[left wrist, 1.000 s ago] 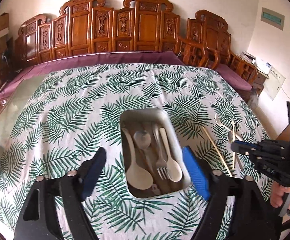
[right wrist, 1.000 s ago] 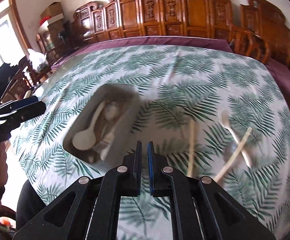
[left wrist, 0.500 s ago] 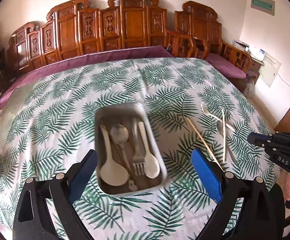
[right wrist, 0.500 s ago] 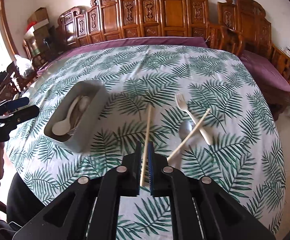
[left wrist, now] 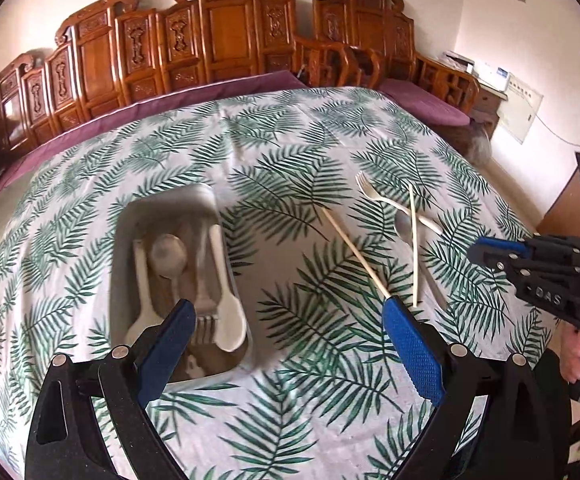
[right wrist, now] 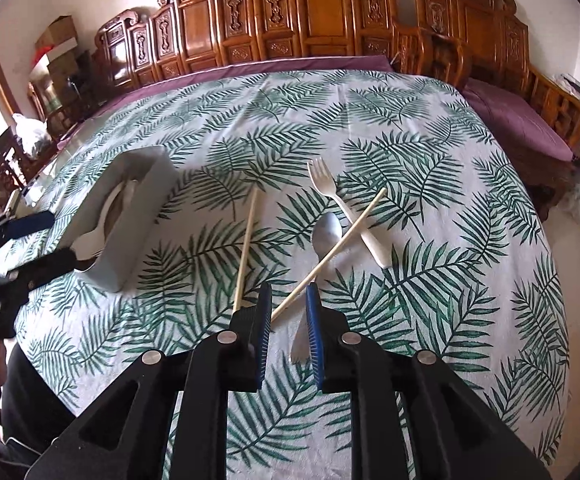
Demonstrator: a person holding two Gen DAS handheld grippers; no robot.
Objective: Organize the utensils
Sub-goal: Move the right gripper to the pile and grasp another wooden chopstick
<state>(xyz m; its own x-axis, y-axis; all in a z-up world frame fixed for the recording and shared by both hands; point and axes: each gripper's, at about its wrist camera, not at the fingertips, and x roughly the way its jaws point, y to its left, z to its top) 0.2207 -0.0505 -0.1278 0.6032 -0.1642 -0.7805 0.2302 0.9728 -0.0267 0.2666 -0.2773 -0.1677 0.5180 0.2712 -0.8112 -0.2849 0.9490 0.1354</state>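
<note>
- Nearest, low in the right wrist view, our right gripper (right wrist: 286, 304) is opening its jaws, a narrow gap so far; the tip of the crossing chopstick (right wrist: 330, 252) shows between the pads, untouched as far as we can tell.
- Our left gripper (left wrist: 290, 320) stands spread wide and empty, low in its frame.
- Just beyond, the second chopstick (right wrist: 246, 252) lies apart from the first; a metal spoon (right wrist: 326, 236) and pale fork (right wrist: 346, 216) lie under the crossing one.
- At mid left, the tray (right wrist: 130, 240) holds utensils already.
- Risk, we judge: with so narrow a gap, closing may push the chopstick aside, or drag the spoon handle beneath along with it.
</note>
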